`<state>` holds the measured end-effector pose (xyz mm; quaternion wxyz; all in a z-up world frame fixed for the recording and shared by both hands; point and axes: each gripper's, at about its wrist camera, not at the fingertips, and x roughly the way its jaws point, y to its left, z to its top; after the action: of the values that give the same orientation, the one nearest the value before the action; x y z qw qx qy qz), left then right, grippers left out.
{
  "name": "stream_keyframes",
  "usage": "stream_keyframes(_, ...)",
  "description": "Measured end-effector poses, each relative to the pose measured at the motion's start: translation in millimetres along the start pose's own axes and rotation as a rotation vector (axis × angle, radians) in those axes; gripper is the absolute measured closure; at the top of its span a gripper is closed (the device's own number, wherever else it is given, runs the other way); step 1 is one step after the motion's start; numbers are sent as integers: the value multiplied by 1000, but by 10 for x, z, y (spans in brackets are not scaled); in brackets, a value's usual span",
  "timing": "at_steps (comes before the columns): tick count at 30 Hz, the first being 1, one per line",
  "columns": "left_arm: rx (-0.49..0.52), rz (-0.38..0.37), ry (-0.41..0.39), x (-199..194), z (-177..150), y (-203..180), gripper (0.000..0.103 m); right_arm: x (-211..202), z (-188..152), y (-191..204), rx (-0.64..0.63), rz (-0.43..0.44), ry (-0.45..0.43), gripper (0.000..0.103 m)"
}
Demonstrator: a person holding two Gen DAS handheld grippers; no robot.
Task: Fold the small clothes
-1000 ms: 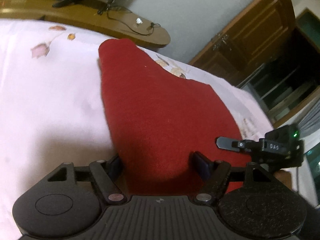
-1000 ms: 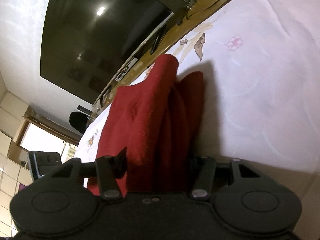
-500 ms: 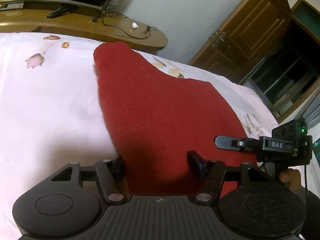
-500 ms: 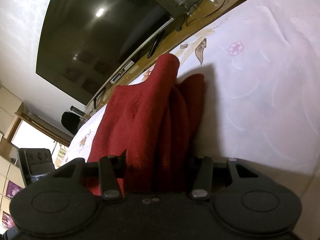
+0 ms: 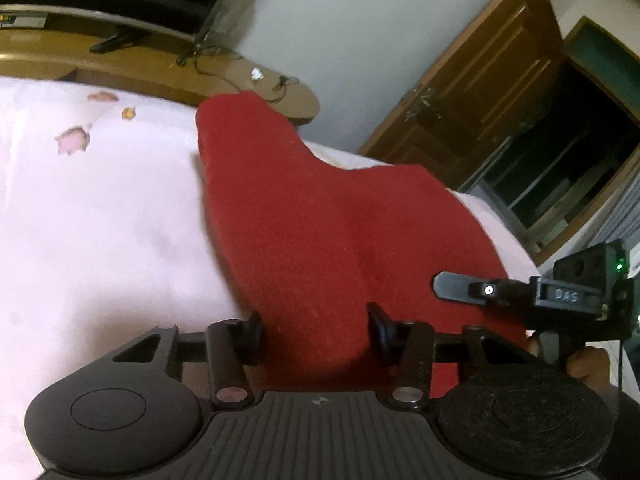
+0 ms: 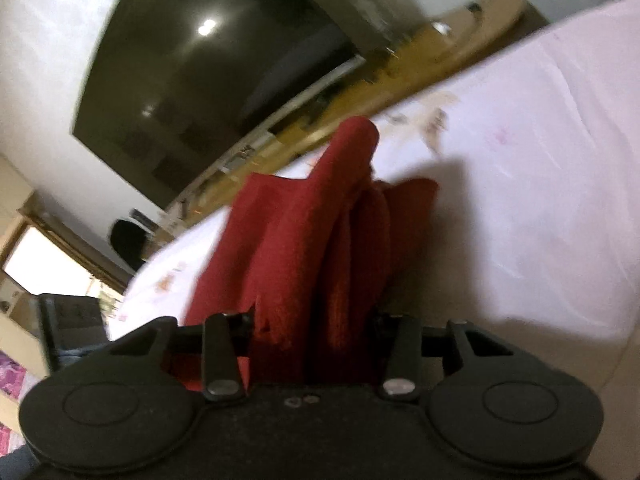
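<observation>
Where cloth (image 6: 320, 248) bunches, fingertips (right) hidden

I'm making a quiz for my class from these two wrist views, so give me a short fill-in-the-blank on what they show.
1. The garment between the jaws of both grippers is ____ in colour.
2. It lies on a pale ____ bedsheet printed with flowers.
3. On the wall beyond the bed hangs a large dark ____.
4. The door seen from the left wrist is made of ____.

Missing words: red; pink; television; wood
</observation>
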<state>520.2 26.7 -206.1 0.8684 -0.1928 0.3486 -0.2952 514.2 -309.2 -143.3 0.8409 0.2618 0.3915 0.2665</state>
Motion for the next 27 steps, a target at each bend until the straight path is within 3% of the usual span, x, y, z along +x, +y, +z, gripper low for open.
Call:
stream_keyframes(6, -28, -38, -27, -350, 49, 104, 55, 27, -29, 375, -38, -13, 19, 61)
stream_keyframes(12, -24, -26, -27, -836, 55, 323, 55, 221, -102, 721, -32, 23, 20, 62)
stream_keyframes(20, -7, 50, -17, -1624, 11, 888, 55, 841, -345, 1208, 21, 98, 33, 62)
stream_keyframes(27, -46, 113, -3, -2237, -228, 1612, 55, 1528, -522, 1563, 58, 175, 82, 62)
